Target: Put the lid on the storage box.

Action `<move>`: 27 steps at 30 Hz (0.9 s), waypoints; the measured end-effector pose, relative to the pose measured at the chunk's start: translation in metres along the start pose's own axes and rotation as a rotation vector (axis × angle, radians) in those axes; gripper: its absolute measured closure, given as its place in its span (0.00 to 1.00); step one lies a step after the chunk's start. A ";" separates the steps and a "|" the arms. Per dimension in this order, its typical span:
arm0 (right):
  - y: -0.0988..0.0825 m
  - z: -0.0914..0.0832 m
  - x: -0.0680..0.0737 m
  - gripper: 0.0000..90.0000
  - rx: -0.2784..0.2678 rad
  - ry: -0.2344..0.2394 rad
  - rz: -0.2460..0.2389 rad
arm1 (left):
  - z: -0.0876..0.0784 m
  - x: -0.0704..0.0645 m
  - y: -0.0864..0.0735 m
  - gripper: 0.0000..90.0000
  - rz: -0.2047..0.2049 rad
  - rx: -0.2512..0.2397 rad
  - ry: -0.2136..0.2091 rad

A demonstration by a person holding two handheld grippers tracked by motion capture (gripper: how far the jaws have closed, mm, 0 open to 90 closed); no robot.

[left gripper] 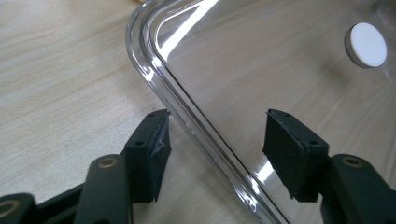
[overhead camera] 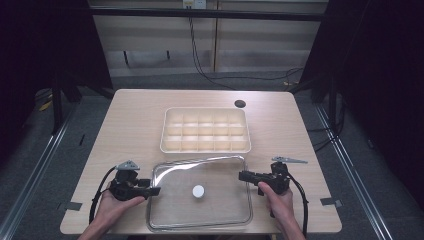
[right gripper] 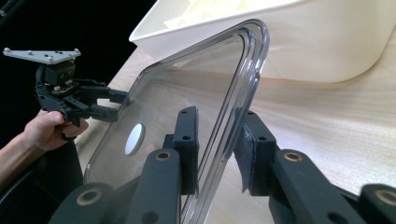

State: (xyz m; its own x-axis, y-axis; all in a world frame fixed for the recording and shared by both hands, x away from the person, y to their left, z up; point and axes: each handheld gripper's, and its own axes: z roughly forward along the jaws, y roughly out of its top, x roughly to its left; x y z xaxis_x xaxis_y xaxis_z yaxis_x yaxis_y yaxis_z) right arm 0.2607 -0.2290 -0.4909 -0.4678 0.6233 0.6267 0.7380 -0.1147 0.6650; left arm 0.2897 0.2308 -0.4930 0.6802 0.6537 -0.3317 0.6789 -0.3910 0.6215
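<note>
Nearest the person, a clear plastic lid lies on the wooden table, a small white round knob at its middle. The left gripper has its jaws spread apart on either side of the lid's left rim; in the left gripper view the pads stand clear of the rim, one over bare wood and one over the lid's face, so it has let go. The right gripper is clenched on the lid's right edge: the right gripper view shows that edge pinched between the two black jaws, and from there the lid looks tilted, with the person's left hand and its gripper beyond it.

Just past the lid sits a cream tray split into many small compartments, all of them empty as far as the high view shows. Farther back a dark round hole marks the tabletop, and black cables trail across the floor beyond the table.
</note>
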 end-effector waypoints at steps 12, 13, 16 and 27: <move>0.000 -0.001 0.001 0.81 -0.005 -0.009 -0.014 | -0.004 0.006 -0.004 0.53 -0.051 -0.006 -0.057; 0.000 0.000 0.002 0.80 -0.002 -0.020 -0.014 | -0.004 0.004 -0.003 0.53 -0.045 -0.007 -0.048; -0.001 0.000 0.001 0.79 0.006 -0.051 -0.014 | -0.004 0.001 -0.002 0.53 -0.035 -0.015 -0.045; -0.001 -0.001 -0.001 0.78 -0.001 -0.086 -0.009 | -0.009 -0.002 0.005 0.59 -0.057 -0.108 -0.080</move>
State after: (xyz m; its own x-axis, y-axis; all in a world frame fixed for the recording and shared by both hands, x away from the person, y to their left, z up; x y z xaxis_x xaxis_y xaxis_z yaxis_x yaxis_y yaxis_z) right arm 0.2599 -0.2309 -0.4919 -0.4306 0.6884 0.5837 0.7338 -0.1095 0.6705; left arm 0.2891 0.2333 -0.4824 0.6639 0.6178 -0.4214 0.6863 -0.2794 0.6715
